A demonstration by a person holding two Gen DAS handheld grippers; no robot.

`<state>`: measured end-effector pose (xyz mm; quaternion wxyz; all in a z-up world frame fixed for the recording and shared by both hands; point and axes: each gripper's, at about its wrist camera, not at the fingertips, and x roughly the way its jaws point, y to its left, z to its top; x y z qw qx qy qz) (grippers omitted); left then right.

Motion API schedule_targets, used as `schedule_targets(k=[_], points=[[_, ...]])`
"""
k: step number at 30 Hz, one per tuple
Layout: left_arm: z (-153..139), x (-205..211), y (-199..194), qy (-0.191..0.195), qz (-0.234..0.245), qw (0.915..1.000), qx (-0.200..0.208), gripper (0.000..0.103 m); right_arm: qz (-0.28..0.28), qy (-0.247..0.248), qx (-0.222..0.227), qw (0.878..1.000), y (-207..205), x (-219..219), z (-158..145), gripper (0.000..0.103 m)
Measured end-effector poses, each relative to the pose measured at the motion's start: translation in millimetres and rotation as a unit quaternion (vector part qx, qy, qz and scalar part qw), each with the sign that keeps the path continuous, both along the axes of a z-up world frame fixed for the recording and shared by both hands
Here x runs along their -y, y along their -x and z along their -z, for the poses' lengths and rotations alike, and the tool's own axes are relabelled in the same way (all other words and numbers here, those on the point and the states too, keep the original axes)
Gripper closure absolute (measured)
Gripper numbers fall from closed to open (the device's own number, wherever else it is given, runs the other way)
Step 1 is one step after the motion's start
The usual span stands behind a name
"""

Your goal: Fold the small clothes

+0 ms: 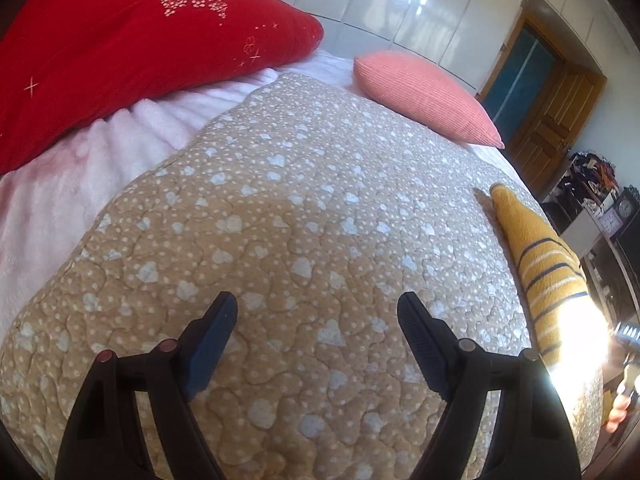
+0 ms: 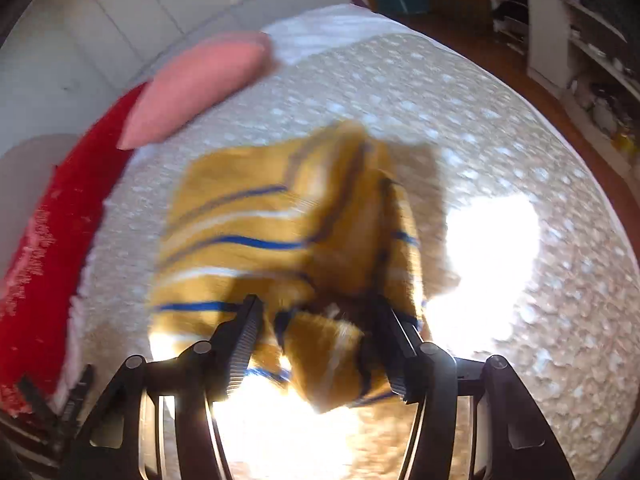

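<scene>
While the left gripper (image 1: pixel 316 312) hangs over the tan quilt (image 1: pixel 280 208) with its two fingers spread wide and nothing between them, the right gripper (image 2: pixel 316 316) has its two fingers parted around a bunched part of the one yellow striped garment (image 2: pixel 264 232). Whether they are truly pinching that cloth I cannot tell (the right wrist view is smeared with motion blur and washed out by a bright patch of sunlight).

One garment is in sight: mustard yellow with blue and white stripes. From the right wrist camera it spreads out ahead of the fingers, partly folded over itself, lying on or just above the quilt. From the left wrist camera it shows as a long narrow shape (image 1: pixel 544 264) at the right edge of the quilt, well apart from the left gripper.

Two pillows lie at the far end of the bed: one large red pillow (image 1: pixel 132 44) with a pale flower pattern, and one smaller pink pillow (image 1: pixel 428 96). A pale pink blanket (image 1: pixel 76 184) lies beneath the red pillow, beside the quilt. White wardrobe doors (image 1: pixel 400 4) stand behind the bed.
</scene>
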<state>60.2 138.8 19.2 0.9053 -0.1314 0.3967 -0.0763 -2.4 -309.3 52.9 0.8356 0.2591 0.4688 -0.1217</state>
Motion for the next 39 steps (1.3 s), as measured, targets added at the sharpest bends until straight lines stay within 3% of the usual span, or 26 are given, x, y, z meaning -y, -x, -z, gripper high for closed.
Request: schedule_targets(k=[2, 5, 7, 12, 14, 16, 19, 21, 24, 27, 30, 32, 34, 35, 39], points=[[-2, 6, 1, -0.002, 0.006, 1.0000, 0.005, 0.022, 0.017, 0.008, -0.018, 1.000, 20, 16, 20, 0.040], [-1, 20, 1, -0.008, 0.017, 0.9998, 0.008, 0.022, 0.034, -0.026, 0.025, 0.999, 49, 29, 22, 0.036], [0, 31, 2, -0.015, 0.026, 0.9995, 0.008, 0.022, 0.032, -0.012, 0.036, 0.999, 57, 30, 15, 0.036], [-14, 60, 23, -0.005, 0.085, 0.9953, 0.045, 0.022, 0.003, 0.055, 0.063, 0.996, 53, 23, -9, 0.028], [-19, 75, 28, -0.001, 0.118, 0.9922, 0.039, 0.022, 0.011, 0.052, 0.087, 0.995, 49, 30, -15, 0.019], [-22, 91, 31, 0.006, 0.156, 0.9873, 0.026, 0.022, 0.028, 0.026, 0.109, 0.993, 44, 44, -12, 0.018], [-30, 124, 32, -0.001, 0.207, 0.9781, 0.020, 0.018, 0.046, -0.029, 0.124, 0.991, 28, 67, -2, 0.018], [-31, 152, 22, 0.020, 0.245, 0.9693, -0.001, 0.015, 0.036, -0.061, 0.128, 0.989, 12, 80, 5, 0.018], [-24, 204, -4, 0.079, 0.316, 0.9438, -0.053, 0.013, 0.009, -0.090, 0.117, 0.989, -15, 86, 17, 0.018], [-8, 244, -40, 0.102, 0.332, 0.9335, -0.089, 0.013, -0.013, -0.137, 0.110, 0.984, -39, 87, 34, 0.018], [14, 262, -74, 0.158, 0.322, 0.9207, -0.153, 0.012, -0.024, -0.178, 0.116, 0.977, -58, 81, 46, 0.019], [14, 263, -78, 0.159, 0.312, 0.9231, -0.160, 0.026, -0.044, -0.202, 0.110, 0.972, -70, 73, 50, 0.045], [-4, 257, -73, 0.145, 0.321, 0.9253, -0.141, 0.045, -0.045, -0.233, 0.117, 0.964, -76, 66, 46, 0.058], [-14, 252, -72, 0.137, 0.322, 0.9272, -0.133, 0.048, -0.048, -0.229, 0.123, 0.965, -75, 60, 38, 0.061], [-57, 223, -60, 0.111, 0.306, 0.9421, -0.082, 0.046, -0.095, -0.214, 0.170, 0.957, -69, 36, -4, 0.062]])
